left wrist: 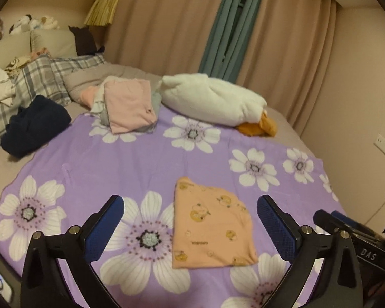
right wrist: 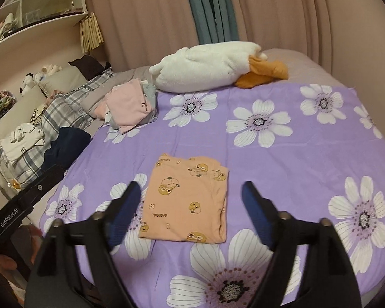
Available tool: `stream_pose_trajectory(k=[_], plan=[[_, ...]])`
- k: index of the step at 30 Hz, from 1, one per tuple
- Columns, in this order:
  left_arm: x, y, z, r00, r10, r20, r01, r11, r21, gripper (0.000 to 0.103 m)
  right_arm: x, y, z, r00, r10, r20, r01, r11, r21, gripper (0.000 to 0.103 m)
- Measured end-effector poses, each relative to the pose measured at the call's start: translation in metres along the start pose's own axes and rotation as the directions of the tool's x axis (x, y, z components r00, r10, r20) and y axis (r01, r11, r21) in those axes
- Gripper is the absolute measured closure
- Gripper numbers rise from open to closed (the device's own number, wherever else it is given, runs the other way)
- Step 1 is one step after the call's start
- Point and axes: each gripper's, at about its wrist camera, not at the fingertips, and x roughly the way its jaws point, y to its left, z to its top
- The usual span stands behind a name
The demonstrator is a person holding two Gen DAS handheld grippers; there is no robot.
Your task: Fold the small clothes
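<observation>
Left tongs (left wrist: 190,218): jaws spread wide, nothing between the blue pads, raised above the blanket.
Right tongs (right wrist: 192,205): jaws likewise wide apart and empty, raised above the blanket.
Orange garment (right wrist: 186,201): folded into a flat rectangle with a cartoon print, lying on the purple flowered blanket (right wrist: 282,159) just beyond both pairs of tongs, touched by neither.
Folded stack (left wrist: 129,105): pink and grey pieces piled at the blanket's far edge, well apart from the orange garment.
Dark blue cloth (left wrist: 34,125): bunched at the blanket's left edge, beside plaid bedding (left wrist: 42,77).
Plush duck (right wrist: 213,66): white with orange bill, lying just right of the stack.
Curtains (right wrist: 154,12): behind the bed.
</observation>
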Motion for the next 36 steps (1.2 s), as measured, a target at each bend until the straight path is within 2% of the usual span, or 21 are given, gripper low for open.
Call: stream_pose_trajectory(k=[3, 6, 11, 15, 23, 27, 36], plan=[[0.002, -0.003, -0.003, 1.000, 0.007, -0.021, -0.007, 1.000, -0.002, 0.001, -0.004, 0.001, -0.002, 1.000, 0.027, 0.003, -0.027, 1.000, -0.008, 0.006], [0.006, -0.004, -0.007, 0.998, 0.027, -0.049, -0.028, 1.000, -0.013, 0.001, -0.004, -0.002, -0.004, 1.000, 0.021, 0.004, -0.021, 1.000, 0.010, 0.001], [0.000, 0.000, -0.010, 0.999, 0.007, -0.038, -0.010, 0.996, -0.083, 0.001, 0.001, -0.004, -0.006, 1.000, -0.004, -0.019, 0.005, 1.000, 0.027, 0.000], [-0.002, 0.000, -0.009, 0.999, 0.007, -0.035, -0.010, 0.995, -0.097, 0.001, 0.001, -0.005, -0.006, 1.000, -0.011, -0.013, 0.012, 0.999, 0.042, 0.000], [0.000, 0.001, -0.010, 0.999, 0.011, -0.041, -0.015, 0.996, -0.087, 0.001, 0.008, -0.003, -0.007, 0.998, -0.057, -0.033, 0.058, 0.998, 0.034, 0.000], [0.003, -0.002, -0.011, 0.998, -0.011, -0.062, 0.006, 0.997, -0.076, 0.001, 0.011, -0.003, -0.007, 0.998, -0.052, -0.037, 0.052, 0.998, 0.019, 0.000], [0.005, -0.007, -0.012, 0.998, -0.008, -0.069, 0.004, 0.998, -0.062, 0.001, 0.010, -0.004, -0.007, 0.998, -0.064, -0.029, 0.065, 0.998, 0.020, 0.000]])
